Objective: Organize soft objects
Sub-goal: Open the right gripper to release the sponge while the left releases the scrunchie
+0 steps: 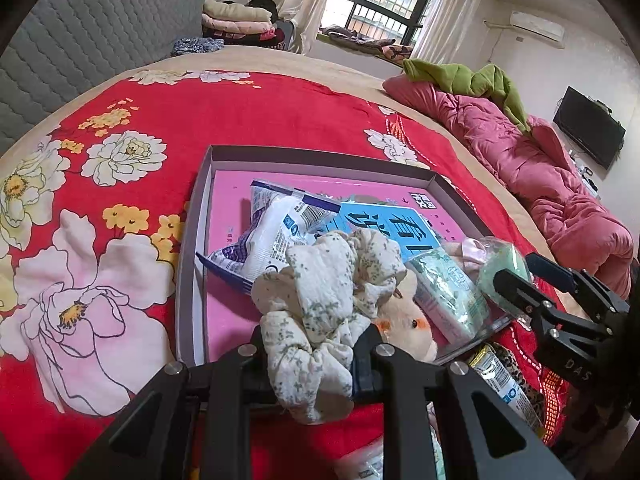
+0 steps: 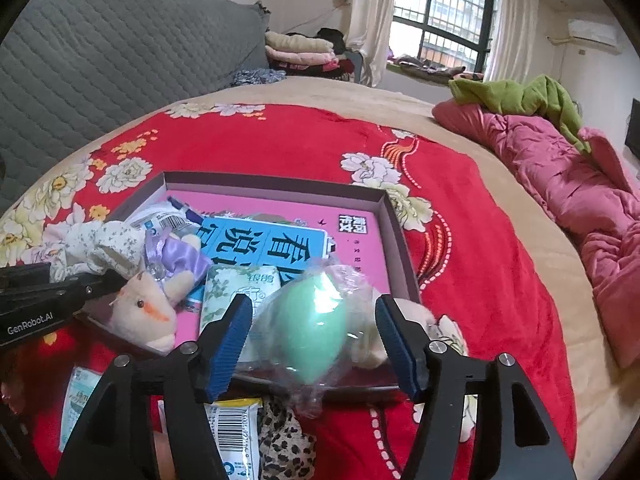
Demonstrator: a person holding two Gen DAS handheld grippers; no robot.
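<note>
A: Nearest the lens on the L cam: left gripper [image 1: 316, 364], jaws pinched tight on the crumpled cream floral cloth scrunchie [image 1: 320, 312], held over the near edge of the shallow grey cardboard tray w/ pink floor [image 1: 320, 154].

B: R side?

A: Right gripper [image 2: 316, 344] jaws stand wide, blue ribbed pads [image 2: 226, 348] apart from the mint-green egg-shaped sponge in clear crinkly wrap [image 2: 310, 336]. Sponge sits between them, not pressed, resting on the tray's near rim.

B: Handling?

A: Prob v. light and squashy; wrap looks slippery, so I'd take it across the fat middle, not the loose film tail. Long axis runs roughly away from the cam, slightly tilted; twisted film end points toward the lens and down over the rim.

B: Scrunchie?

A: Soft, limp, no real axis, droops below the jaws. Any fold will do.

B: Else in the tray?

A: Beige plush animal w/ orange cheek [image 2: 146, 312] at near-left corner, green-white tissue pack [image 2: 236, 288] just left of the sponge, blue-white plastic pouch [image 1: 276, 232] further in. Leopard-print fabric [image 2: 280, 436] outside, in front of the tray.
</note>
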